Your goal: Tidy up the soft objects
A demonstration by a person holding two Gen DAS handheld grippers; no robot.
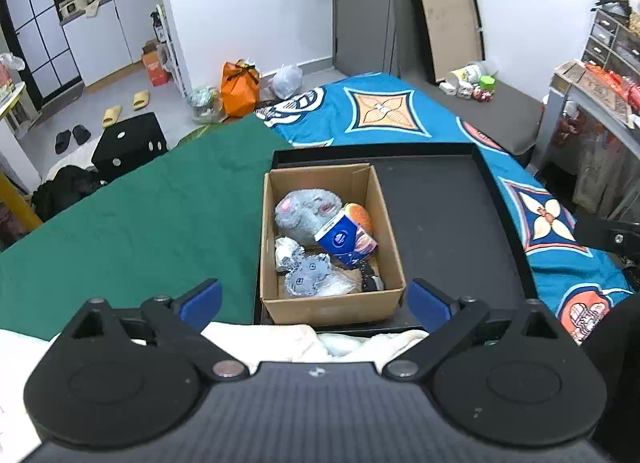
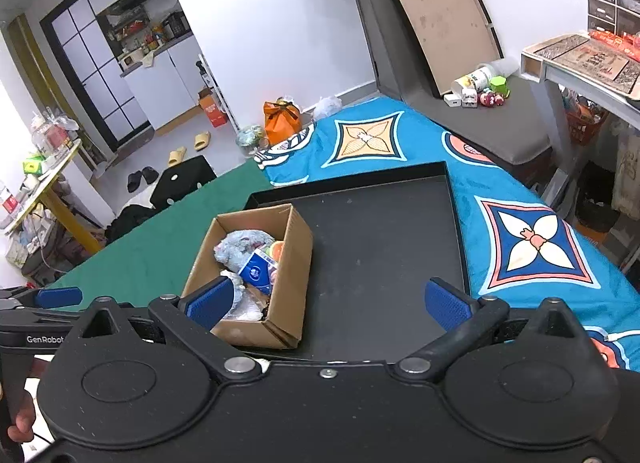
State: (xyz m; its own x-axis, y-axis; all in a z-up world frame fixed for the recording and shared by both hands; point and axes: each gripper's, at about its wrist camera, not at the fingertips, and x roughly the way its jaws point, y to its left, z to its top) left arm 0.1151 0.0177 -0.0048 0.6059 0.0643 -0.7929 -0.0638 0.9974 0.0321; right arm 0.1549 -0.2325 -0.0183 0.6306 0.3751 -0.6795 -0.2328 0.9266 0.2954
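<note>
A cardboard box stands in the left part of a black tray on the bed. Inside lie a grey plush toy, a blue tissue pack, an orange soft ball and a grey flat piece in clear wrap. My left gripper hovers open above the box's near wall, with nothing between its blue pads. The right gripper is open over the tray, just right of the box, its left pad overlapping the box's near corner. Both hold nothing.
A green cloth covers the bed left of the tray and a blue patterned blanket lies behind and to the right. White fabric lies under the left gripper. Beyond are a black stool, an orange bag and slippers on the floor.
</note>
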